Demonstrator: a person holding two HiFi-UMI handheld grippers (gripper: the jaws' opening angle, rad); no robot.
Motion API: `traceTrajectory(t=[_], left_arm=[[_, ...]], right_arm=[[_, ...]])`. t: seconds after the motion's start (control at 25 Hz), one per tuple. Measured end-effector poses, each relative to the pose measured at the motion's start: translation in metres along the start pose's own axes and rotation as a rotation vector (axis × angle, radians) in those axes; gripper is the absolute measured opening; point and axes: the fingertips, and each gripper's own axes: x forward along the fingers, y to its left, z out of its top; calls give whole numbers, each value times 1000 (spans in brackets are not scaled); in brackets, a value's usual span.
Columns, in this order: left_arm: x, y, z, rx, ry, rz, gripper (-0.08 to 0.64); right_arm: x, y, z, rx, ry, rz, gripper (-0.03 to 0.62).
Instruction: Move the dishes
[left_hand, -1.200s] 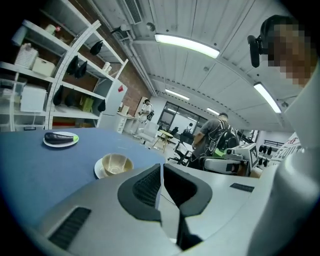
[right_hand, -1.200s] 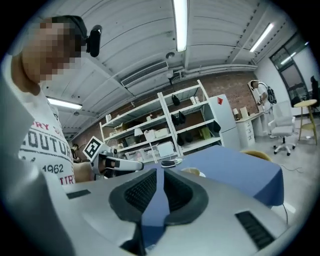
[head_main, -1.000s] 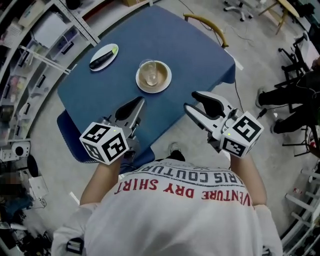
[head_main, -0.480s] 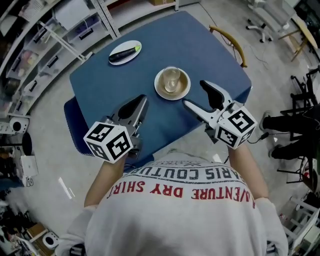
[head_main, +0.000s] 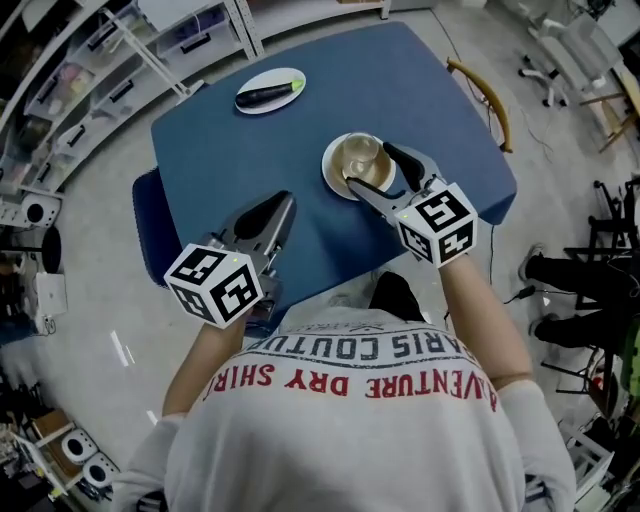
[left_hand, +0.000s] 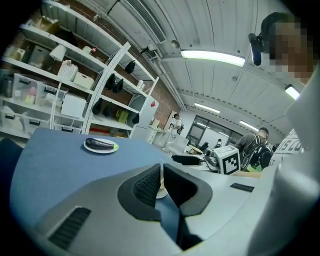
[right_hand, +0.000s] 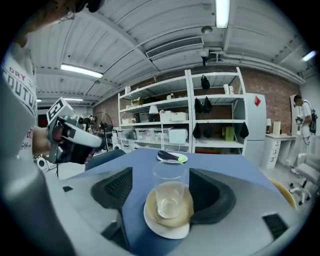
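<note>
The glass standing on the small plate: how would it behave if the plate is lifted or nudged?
The glass is tall, narrow and stands loose on the plate, so it may slide or tip if the plate tilts. It looks empty, so probably light. It seems to be real glass, so a fall would likely break it.

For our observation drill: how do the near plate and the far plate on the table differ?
The near plate holds a clear glass, the far plate an eggplant. The near plate is tan with a white rim, the far plate white. The near plate lies between the just-opened jaws of the right gripper; the far plate stands alone. Both sit on the blue table.
</note>
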Motion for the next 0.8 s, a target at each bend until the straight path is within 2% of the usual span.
traceTrajectory(t=[0.28,0.6,0.68,0.8], left_arm=[[1,11,-1,-54,-16,97,41],[1,19,7,-107,-40,205,41],[4,15,7,-105,-42,216,41],[8,10,10,-90,-42,230,41]], right_arm=[[31,-11,-12,-54,54,57,336],[45,-11,-15,-78,61,123,327],[44,-11,-15,-88,52,143,288],[44,-12,-15,-103,44,168,288]])
